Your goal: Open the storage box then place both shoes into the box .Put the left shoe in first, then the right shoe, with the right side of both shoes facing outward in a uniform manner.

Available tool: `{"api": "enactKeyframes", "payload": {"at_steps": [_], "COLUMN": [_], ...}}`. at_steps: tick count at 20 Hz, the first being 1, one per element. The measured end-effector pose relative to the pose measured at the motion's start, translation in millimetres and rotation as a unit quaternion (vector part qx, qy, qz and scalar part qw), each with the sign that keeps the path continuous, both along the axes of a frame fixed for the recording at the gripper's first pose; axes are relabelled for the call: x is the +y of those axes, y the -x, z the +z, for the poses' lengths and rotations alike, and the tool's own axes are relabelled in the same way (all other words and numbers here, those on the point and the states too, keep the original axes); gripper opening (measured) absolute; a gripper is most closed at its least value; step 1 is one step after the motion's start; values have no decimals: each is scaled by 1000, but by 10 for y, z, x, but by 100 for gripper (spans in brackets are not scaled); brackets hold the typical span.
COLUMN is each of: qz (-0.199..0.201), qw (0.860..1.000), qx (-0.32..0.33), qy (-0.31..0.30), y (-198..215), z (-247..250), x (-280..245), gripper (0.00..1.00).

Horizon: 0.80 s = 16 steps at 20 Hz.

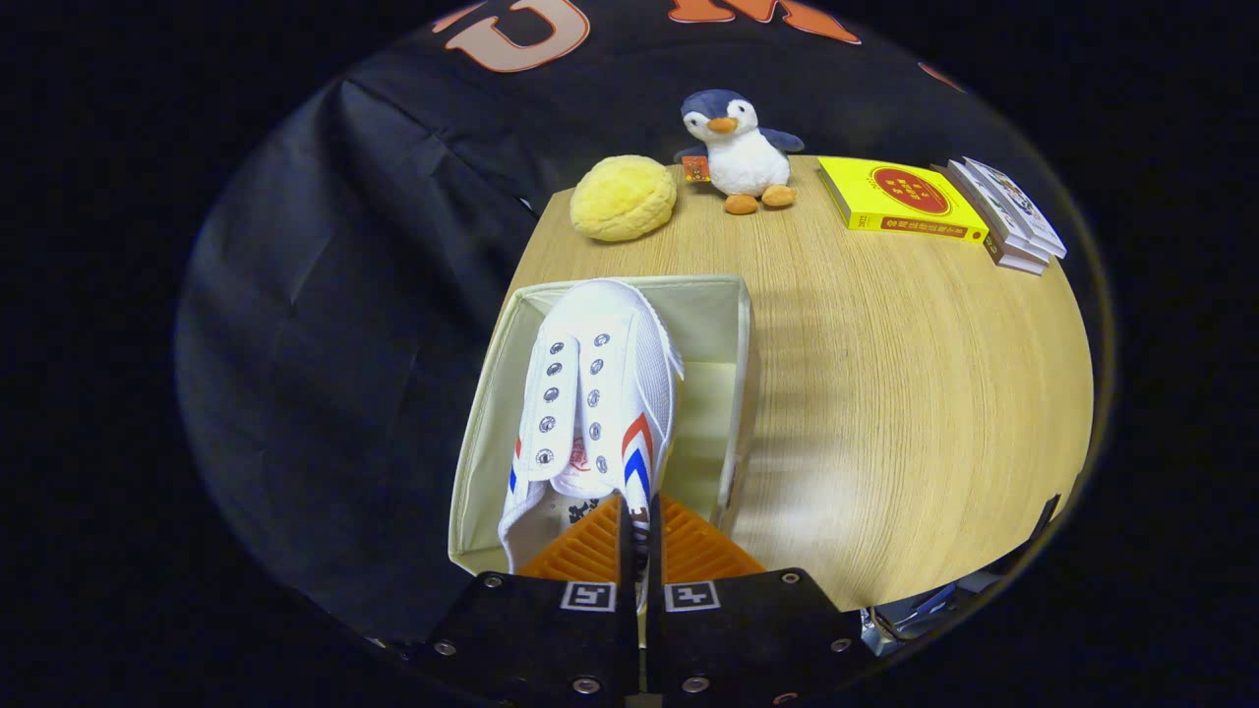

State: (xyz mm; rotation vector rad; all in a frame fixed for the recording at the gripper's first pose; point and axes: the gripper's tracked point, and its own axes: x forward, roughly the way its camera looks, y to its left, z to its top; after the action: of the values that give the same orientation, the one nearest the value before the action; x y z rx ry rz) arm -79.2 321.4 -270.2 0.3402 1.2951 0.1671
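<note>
A plush penguin (740, 147) is sitting at the far edge of the wooden table (915, 393), just beside a yellow round cushion (623, 198). Near it, a yellow book (897, 199) is lying flat, touching a small stack of books (1011, 214).

One view, a fisheye riding on the gripper (639, 511), looking forward along its two fingers and steeply down from above the near end of the storage box (472, 462). Very close: the fingers sit at the bottom of the view, drawn nearly together on the side wall of the white shoe (595, 393) just ahead. It faces across the wooden table (885, 393) toward the far edge, where a yellow plush (623, 199), a penguin toy (738, 147) and books (900, 200) sit small, well beyond.
</note>
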Motion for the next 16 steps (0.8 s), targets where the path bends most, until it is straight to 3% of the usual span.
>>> {"api": "enactKeyframes", "payload": {"at_steps": [10, 12, 13, 16], "qz": [-28, -31, -33, -42], "qw": [997, 998, 998, 998], "qx": [28, 26, 15, -13], "qy": [60, 55, 50, 42], "y": [37, 22, -36, -174], "z": [-295, -285, -270, -121], "x": [-21, 57, 87, 14], "gripper": [4, 11, 21, 25]}}
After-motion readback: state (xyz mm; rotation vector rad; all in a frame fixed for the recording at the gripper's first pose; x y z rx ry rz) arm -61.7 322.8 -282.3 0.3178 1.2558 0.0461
